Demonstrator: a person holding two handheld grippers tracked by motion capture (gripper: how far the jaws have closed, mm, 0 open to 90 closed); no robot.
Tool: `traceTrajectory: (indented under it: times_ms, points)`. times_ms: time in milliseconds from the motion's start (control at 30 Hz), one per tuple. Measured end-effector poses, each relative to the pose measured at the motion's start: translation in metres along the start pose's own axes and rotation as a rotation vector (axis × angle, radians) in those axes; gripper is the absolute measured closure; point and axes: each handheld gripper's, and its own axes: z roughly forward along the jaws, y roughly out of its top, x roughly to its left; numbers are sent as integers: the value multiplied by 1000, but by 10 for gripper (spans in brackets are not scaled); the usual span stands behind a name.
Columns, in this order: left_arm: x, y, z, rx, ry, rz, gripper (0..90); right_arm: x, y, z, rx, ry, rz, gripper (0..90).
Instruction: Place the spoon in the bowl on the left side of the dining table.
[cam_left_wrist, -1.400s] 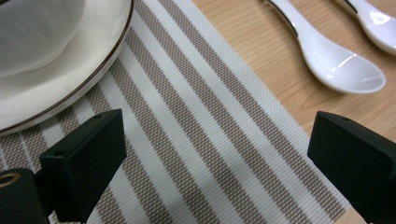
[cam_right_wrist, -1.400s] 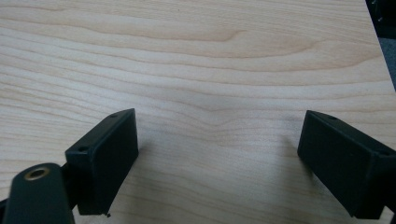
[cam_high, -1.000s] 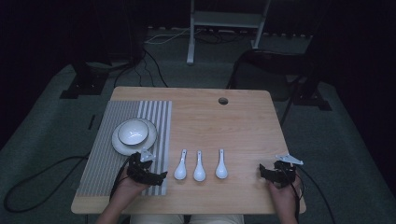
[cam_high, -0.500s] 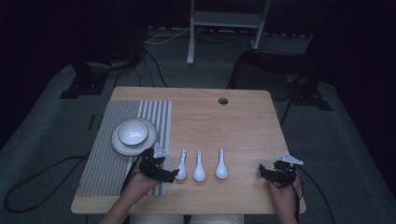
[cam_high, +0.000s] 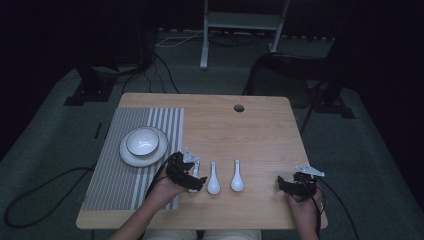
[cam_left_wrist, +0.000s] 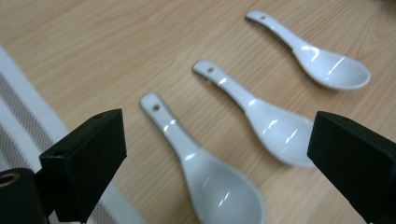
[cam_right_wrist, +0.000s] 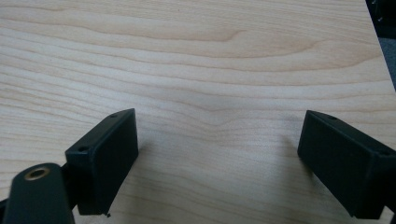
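Left tool (cam_left_wrist: 210, 154) has its two black jaws spread wide, and the nearest spoon (cam_left_wrist: 196, 158) lies right between them. It holds nothing yet. I think the jaws are set that wide so they can come down on both sides of the spoon and pinch it without bumping it.

From above, that left tool (cam_high: 192, 179) sits over the nearest spoon (cam_high: 194, 172), just beside the striped mat (cam_high: 120, 180). The spoon lies flat on the bench (cam_high: 260, 135), bowl end toward the person and thin handle pointing away.

Just past the nearest spoon lies the middle spoon (cam_left_wrist: 261, 116), and past that the far spoon (cam_left_wrist: 313, 53). All three lie side by side and do not touch. The gap beside the nearest spoon is small, so one jaw must slip in with care or it may knock the middle spoon.

Well away from the nearest spoon, near the bench's other side, the right tool (cam_high: 287, 184) rests low. Its jaws are wide apart too, with bare wood (cam_right_wrist: 205, 93) between them. It looks like it is waiting. The bench edge is close to it.

Farther back than the nearest spoon, on the mat, a white bowl (cam_high: 142, 142) sits on a white plate (cam_high: 131, 158). My guess is the spoon will go there. The way from the spoon to the bowl is short and open.
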Motion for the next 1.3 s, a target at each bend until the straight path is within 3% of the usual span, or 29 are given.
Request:
traceTrajectory:
  times_ms: [500, 833, 1067, 1167, 1300]
  points:
    - [-26, 33, 29, 7, -66, 21, 46, 0, 0, 0, 0, 0, 0, 116]
    - [-44, 52, 57, 37, -62, 33, 46, 0, 0, 0, 0, 0, 0, 116]
    - [-52, 64, 77, 64, -69, 8, 46, 0, 0, 0, -1, 0, 2, 116]
    - [-57, 68, 84, 75, -66, 18, 61, 0, 0, 0, 0, 0, 1, 116]
    - [-62, 72, 95, 92, -67, -6, 68, 0, 0, 0, 0, 0, 1, 116]
